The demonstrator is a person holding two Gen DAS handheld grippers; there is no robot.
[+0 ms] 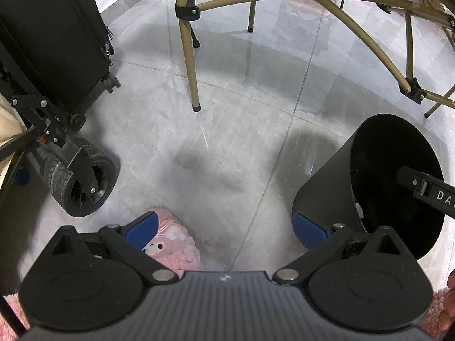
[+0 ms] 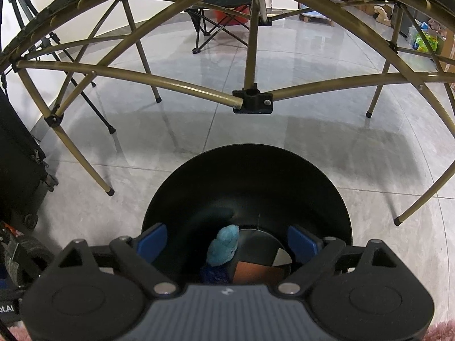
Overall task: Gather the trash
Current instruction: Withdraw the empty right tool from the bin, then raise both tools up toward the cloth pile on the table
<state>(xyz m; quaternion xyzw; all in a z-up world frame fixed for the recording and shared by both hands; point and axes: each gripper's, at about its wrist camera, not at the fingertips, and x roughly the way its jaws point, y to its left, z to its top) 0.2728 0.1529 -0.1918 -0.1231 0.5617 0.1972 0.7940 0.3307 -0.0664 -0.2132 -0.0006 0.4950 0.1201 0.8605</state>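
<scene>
- One black bin stands on the grey tiled floor, open at the top, and the right gripper hangs directly over its mouth with its jaws spread wide and nothing between them.
- Inside the bin, seen from the right wrist, lies a light blue crumpled piece of trash against the near wall, with a dark blue item just below it and a brown-orange flat piece beside that on the bottom; a pale patch shows next to them, too unclear to name.
- From the left wrist, the same bin sits to the right, and the other gripper's black arm reaches across its opening.
- The left gripper is held over bare floor, jaws wide apart and empty, its right blue pad close to the bin's outer wall.
- A pink fluffy slipper with a cartoon face lies under the left pad.
- A black wheeled cart and a black suitcase stand at the left, well apart from the bin.
- Gold folding table legs cross the floor beyond the bin.
</scene>
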